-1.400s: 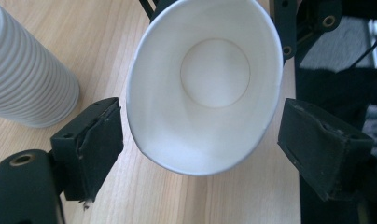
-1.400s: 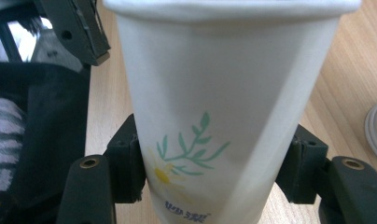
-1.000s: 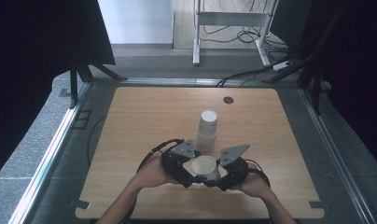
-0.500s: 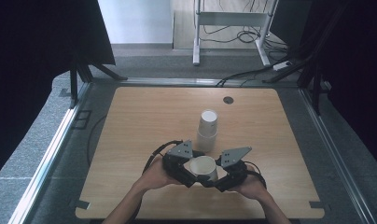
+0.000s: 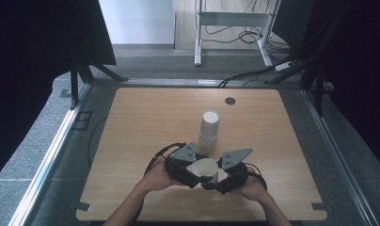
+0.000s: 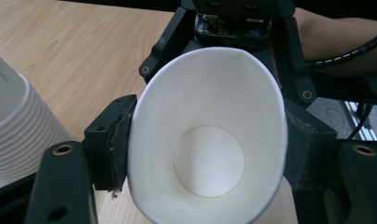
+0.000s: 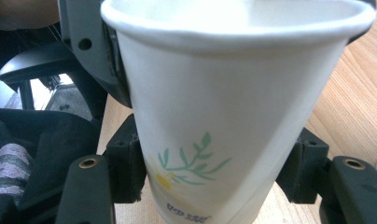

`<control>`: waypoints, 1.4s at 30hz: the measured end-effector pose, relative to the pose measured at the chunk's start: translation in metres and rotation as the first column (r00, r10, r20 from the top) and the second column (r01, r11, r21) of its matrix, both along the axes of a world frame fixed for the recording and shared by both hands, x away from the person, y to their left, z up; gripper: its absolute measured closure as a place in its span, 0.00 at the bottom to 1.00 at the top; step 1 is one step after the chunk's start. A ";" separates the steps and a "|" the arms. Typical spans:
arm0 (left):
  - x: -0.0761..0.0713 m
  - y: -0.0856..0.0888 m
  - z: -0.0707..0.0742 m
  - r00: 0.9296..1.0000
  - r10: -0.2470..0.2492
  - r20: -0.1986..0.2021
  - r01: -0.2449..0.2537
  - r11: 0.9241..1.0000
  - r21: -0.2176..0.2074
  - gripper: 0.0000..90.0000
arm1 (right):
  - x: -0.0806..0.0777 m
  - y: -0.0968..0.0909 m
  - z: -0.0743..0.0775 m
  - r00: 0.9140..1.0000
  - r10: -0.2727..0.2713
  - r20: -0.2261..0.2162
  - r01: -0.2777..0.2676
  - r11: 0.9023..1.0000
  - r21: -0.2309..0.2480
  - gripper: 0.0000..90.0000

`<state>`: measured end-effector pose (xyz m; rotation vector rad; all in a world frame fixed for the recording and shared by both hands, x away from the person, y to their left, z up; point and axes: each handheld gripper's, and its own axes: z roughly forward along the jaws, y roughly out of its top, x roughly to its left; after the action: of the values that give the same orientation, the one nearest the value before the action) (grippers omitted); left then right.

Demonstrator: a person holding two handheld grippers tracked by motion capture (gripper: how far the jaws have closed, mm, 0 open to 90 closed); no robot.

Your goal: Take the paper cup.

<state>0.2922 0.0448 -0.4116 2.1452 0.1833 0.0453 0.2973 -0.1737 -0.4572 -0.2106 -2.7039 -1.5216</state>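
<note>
White paper cup [image 5: 206, 169] above the near edge of the wooden surface [image 5: 146, 122], squeezed oval between left claw [image 5: 190, 170], jaws just closing on its rim, and right claw [image 5: 221, 176], clamped lower; cup stack [image 5: 209, 128] just beyond.

A stack of paper cups [image 5: 209, 127] stood upside down near the middle of the wooden table [image 5: 146, 117] — white, with ribbed rims showing in the left gripper view. A small dark disc [image 5: 230, 100] sat near the far edge. Beyond lay grey carpet [image 5: 146, 61] and cables [image 5: 244, 35] — under a white frame [image 5: 197, 33].
</note>
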 end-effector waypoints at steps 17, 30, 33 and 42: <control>-0.002 0.000 0.006 0.996 0.044 0.074 -0.051 0.993 0.102 0.32 | 0.002 -0.001 -0.001 0.996 -0.086 0.031 0.087 0.996 -0.030 0.18; 0.001 0.007 0.005 0.988 0.110 0.104 -0.124 0.982 0.146 0.32 | -0.002 -0.004 -0.001 0.987 -0.141 0.078 0.147 0.986 -0.083 0.14; 0.002 0.009 0.005 0.987 0.119 0.107 -0.134 0.979 0.154 0.32 | -0.002 -0.007 0.000 0.983 -0.165 0.081 0.172 0.982 -0.084 0.14; 0.007 0.018 0.003 0.979 0.172 0.109 -0.189 0.967 0.171 0.32 | 0.000 -0.014 -0.003 0.972 -0.222 0.080 0.229 0.968 -0.103 0.10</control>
<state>0.2991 0.0623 -0.4085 2.2952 0.3304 0.2779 0.2969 -0.1875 -0.4603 -0.4961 -2.9078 -1.4517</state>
